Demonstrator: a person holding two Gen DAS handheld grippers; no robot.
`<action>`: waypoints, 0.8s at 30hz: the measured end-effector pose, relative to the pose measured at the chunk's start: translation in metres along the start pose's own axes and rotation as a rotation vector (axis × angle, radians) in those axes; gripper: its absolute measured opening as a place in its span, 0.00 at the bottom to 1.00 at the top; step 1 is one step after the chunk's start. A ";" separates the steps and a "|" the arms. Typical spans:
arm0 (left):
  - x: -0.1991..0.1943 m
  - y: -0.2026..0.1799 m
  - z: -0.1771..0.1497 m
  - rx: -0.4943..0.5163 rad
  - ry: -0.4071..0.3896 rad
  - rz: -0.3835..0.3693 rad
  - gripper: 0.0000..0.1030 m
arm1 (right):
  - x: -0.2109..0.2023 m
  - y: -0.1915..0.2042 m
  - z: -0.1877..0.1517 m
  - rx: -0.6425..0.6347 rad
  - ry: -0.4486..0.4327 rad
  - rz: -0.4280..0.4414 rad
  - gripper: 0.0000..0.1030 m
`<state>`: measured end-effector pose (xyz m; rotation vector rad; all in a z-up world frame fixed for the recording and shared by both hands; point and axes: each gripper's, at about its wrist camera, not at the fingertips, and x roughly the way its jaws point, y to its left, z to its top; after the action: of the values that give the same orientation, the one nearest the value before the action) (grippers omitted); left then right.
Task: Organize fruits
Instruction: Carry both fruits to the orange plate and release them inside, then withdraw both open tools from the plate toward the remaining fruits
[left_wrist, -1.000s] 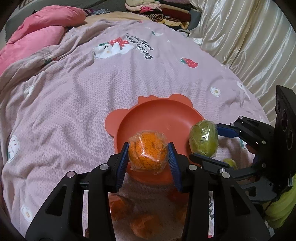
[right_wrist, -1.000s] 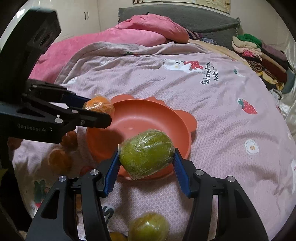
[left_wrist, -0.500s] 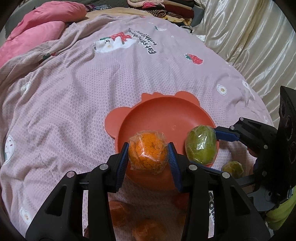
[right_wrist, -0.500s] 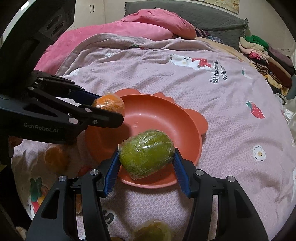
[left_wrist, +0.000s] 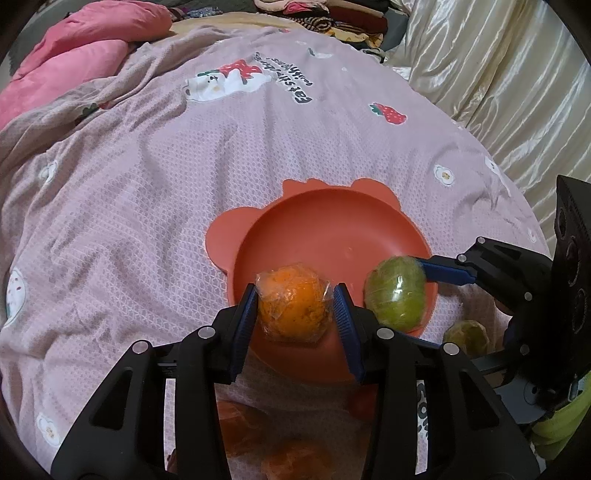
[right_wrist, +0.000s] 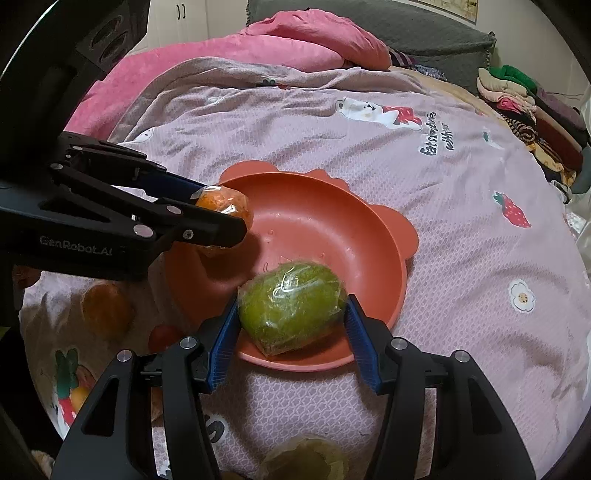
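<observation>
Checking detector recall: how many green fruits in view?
2. One wrapped green fruit sits between the right gripper fingers over the orange bowl; another green fruit lies on the blanket nearer the camera. Grippers may hide more.

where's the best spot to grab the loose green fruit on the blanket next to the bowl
Take the loose green fruit across its widest middle, coming from above. It is rounded and film-wrapped, so off-centre pads would likely slip. The orange bowl and the right claw crowd its sides, leaving only the top free.
</observation>
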<state>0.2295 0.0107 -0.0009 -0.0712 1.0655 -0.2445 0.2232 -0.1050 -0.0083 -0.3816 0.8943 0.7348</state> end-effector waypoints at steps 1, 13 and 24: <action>0.000 0.000 0.000 0.001 0.000 0.000 0.33 | -0.001 0.000 0.000 0.001 -0.005 0.002 0.54; -0.008 -0.002 0.000 0.002 -0.025 0.005 0.33 | -0.015 -0.003 -0.003 0.017 -0.034 -0.010 0.64; -0.021 -0.004 -0.002 -0.004 -0.054 0.000 0.33 | -0.035 -0.012 -0.012 0.087 -0.073 -0.014 0.78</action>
<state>0.2172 0.0122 0.0165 -0.0815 1.0119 -0.2391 0.2107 -0.1349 0.0127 -0.2821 0.8505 0.6907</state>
